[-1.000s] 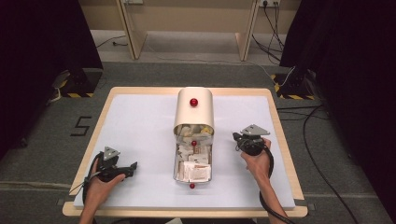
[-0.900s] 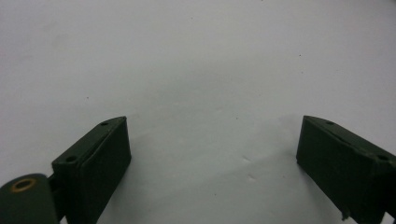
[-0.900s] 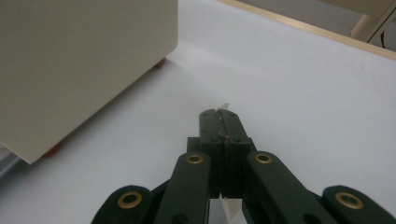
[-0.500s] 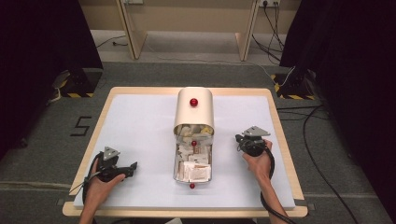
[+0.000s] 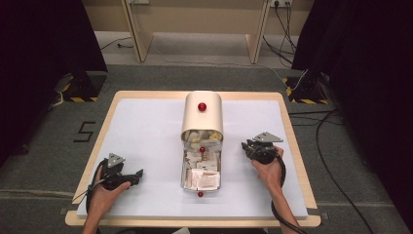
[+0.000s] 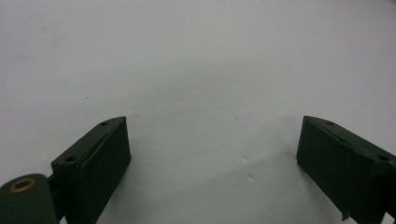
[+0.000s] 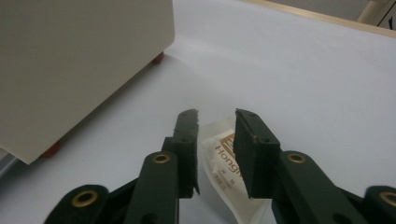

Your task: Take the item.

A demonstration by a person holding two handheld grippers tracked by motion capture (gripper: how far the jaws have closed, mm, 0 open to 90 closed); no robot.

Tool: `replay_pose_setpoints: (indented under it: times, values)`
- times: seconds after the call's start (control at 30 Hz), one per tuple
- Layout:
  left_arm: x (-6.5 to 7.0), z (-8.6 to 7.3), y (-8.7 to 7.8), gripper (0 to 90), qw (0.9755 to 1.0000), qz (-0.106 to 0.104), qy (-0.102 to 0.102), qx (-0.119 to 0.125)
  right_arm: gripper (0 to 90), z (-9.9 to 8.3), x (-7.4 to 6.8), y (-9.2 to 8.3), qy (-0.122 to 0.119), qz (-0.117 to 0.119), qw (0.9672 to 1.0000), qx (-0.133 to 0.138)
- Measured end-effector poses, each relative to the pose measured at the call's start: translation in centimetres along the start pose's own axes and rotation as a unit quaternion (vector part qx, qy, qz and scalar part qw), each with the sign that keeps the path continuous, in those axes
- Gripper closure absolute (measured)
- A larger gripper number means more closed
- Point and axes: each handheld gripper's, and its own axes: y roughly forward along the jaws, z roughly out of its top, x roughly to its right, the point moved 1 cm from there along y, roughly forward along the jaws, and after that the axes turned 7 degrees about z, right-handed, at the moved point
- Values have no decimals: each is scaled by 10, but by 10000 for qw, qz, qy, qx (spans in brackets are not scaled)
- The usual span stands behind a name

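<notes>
One white sachet (image 7: 224, 179) lies between the right claw (image 7: 215, 122)'s just-parted jaws, released on the table (image 7: 327, 84); it could snag and drag; left claw (image 6: 212, 154) gapes wide, empty

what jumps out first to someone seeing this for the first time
At mid-table stands a cream box with a red knob on top, its drawer pulled out and full of packets. Beside it the right gripper, jaws just opening, has a white sachet lying between them.
</notes>
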Motion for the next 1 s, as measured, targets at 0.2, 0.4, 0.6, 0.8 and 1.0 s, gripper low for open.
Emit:
replay_pose_setpoints:
  times: [0.2, 0.4, 0.6, 0.8, 1.0]
  values:
    - [0, 0, 0, 90, 10000, -1, 1, 0, 662, 4, -2, -5, 27, -4, 9999, 102]
    - [0, 0, 0, 90, 10000, -5, -3, 1, 634, 6, -3, -7, 52, -4, 9999, 138]
    - [0, 0, 0, 90, 10000, -6, -11, 7, 559, 8, -6, -14, 137, -20, 9997, 222]
    - [0, 0, 0, 90, 10000, -15, -16, 8, 474, 7, -7, -18, 265, -38, 9994, 203]
    - [0, 0, 0, 90, 10000, -16, -16, 9, 424, 7, -10, -20, 321, -45, 9993, 201]
